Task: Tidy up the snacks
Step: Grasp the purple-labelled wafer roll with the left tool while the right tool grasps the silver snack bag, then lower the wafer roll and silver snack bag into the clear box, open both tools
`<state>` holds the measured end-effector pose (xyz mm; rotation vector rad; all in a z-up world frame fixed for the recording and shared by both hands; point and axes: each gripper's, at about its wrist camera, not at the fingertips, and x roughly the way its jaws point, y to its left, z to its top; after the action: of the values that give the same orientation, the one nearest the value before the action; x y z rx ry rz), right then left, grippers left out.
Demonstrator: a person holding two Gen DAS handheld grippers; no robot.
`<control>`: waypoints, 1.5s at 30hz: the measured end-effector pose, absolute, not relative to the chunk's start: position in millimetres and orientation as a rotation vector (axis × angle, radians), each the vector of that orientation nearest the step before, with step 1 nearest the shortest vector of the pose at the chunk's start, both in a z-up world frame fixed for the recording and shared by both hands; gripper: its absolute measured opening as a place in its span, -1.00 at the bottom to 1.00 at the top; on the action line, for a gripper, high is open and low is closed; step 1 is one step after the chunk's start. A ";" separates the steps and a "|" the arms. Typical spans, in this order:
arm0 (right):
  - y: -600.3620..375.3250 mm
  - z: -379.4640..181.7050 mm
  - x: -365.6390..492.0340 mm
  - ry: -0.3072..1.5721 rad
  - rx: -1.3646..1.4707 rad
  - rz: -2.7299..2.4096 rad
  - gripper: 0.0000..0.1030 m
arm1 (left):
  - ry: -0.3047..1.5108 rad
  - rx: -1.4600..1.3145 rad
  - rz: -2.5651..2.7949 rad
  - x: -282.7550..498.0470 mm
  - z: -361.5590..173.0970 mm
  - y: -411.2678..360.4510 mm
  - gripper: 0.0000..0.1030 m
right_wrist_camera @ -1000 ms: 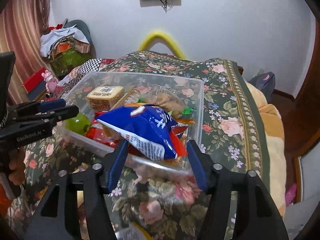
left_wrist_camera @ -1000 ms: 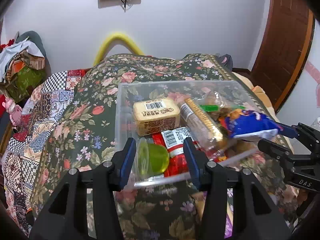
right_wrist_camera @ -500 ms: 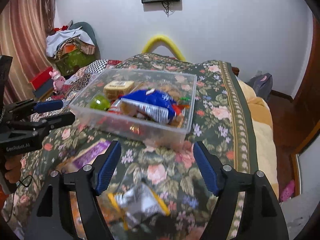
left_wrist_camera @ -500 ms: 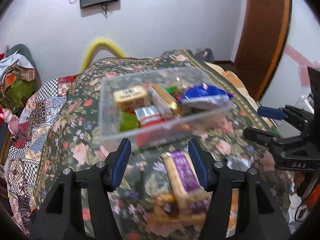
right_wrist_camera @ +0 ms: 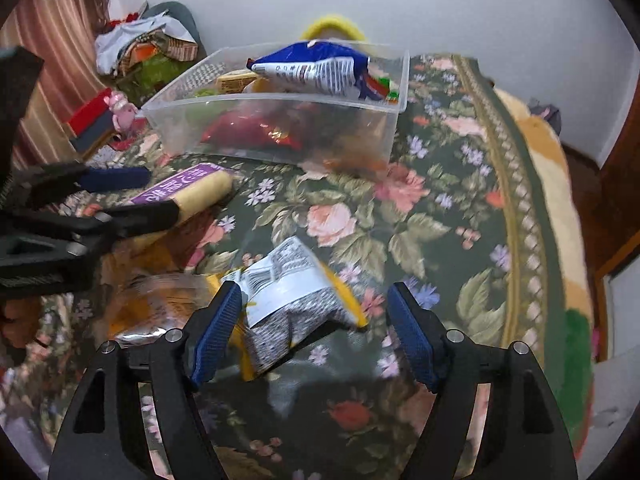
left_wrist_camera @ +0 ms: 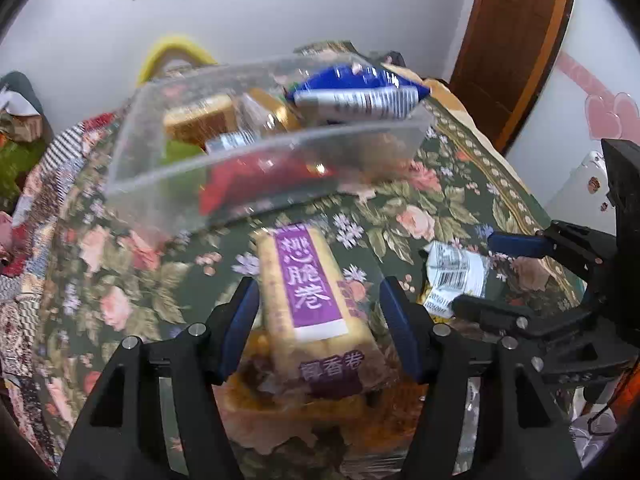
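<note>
**Both grippers poised over loose snacks, bin part-filled**

Nearest, the left gripper (left_wrist_camera: 318, 312) straddles the purple-labelled wafer roll pack (left_wrist_camera: 308, 292); its jaws have just been opening and no pad appears to press, though blur limits certainty. The right gripper (right_wrist_camera: 314, 330) brackets a silver-and-yellow snack packet (right_wrist_camera: 292, 300) lying on the floral bedspread (right_wrist_camera: 432, 216), jaws parted, not clamped. Each is placed for a pickup. Beyond, the clear plastic bin (right_wrist_camera: 276, 100) holds the sorted snacks, a blue chip bag (right_wrist_camera: 312, 68) on top.
</note>
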<state>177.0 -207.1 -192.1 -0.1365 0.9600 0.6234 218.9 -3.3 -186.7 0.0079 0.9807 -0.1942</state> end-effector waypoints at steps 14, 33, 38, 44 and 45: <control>-195.9 -205.1 179.8 0.952 -0.117 0.628 0.19 | 0.968 -0.022 -0.137 235.2 -212.1 6.8 -0.13; -211.4 -166.0 179.8 0.855 -0.039 0.619 -0.15 | 0.811 -0.045 -0.129 197.6 -151.0 24.3 -0.13; -209.1 -140.6 181.6 0.784 -0.031 0.620 -0.15 | 0.754 -0.059 -0.127 192.8 -129.1 32.2 -0.13; -201.1 -119.2 191.3 0.725 -0.021 0.631 -0.15 | 0.709 -0.081 -0.097 203.5 -111.0 45.7 -0.13; -198.5 -115.6 193.7 0.714 -0.020 0.634 -0.15 | 0.706 -0.086 -0.094 206.5 -109.2 47.7 -0.13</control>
<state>193.7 -198.5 -115.6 -0.0203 0.7140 0.6341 206.5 47.7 -109.2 -0.0855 0.7062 -0.0937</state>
